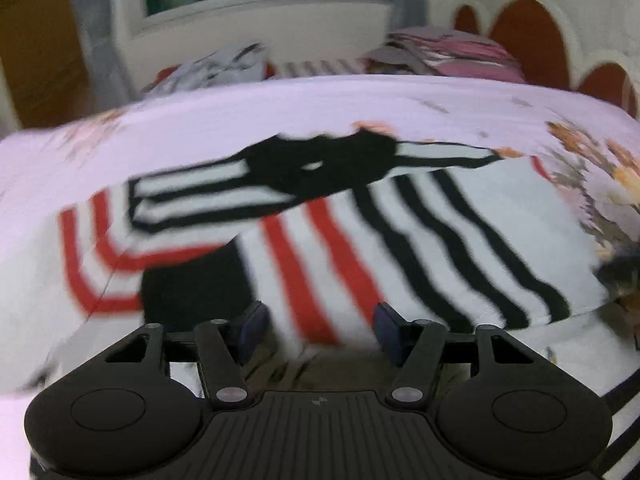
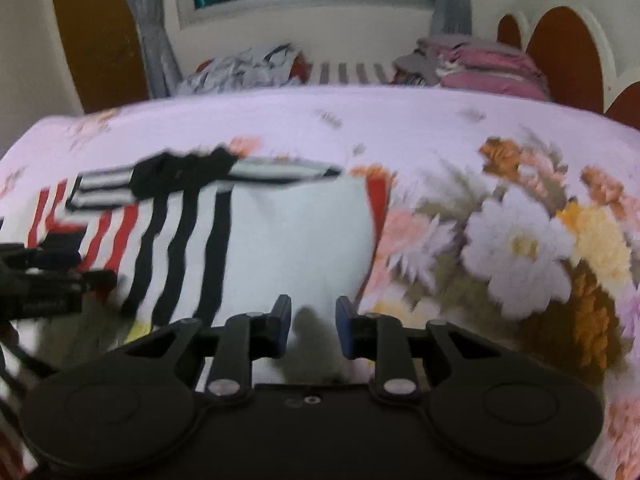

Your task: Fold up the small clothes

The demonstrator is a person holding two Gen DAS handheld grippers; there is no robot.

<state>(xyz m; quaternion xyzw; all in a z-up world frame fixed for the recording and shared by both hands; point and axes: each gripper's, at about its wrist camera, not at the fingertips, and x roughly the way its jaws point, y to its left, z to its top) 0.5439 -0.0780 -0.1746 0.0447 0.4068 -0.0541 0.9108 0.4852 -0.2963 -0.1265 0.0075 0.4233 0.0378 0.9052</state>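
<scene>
A small white shirt with red and black stripes and a black collar [image 1: 360, 232] lies on the flowered bedsheet [image 1: 280, 112]. It also shows in the right wrist view [image 2: 280, 232], partly folded, with a striped sleeve laid across its top. My left gripper [image 1: 320, 328] is open and empty just above the shirt's near hem, over the red stripes. My right gripper [image 2: 312, 324] is open and empty at the near hem of the shirt's plain white part. The left gripper [image 2: 44, 276] shows at the left edge of the right wrist view. Both views are motion-blurred.
The pink sheet with a large flower print [image 2: 520, 248] covers the bed to the right of the shirt. Piles of clothes [image 2: 248, 66] and pink bedding [image 2: 488, 66] lie at the far edge. A red scalloped headboard [image 2: 568, 52] stands far right.
</scene>
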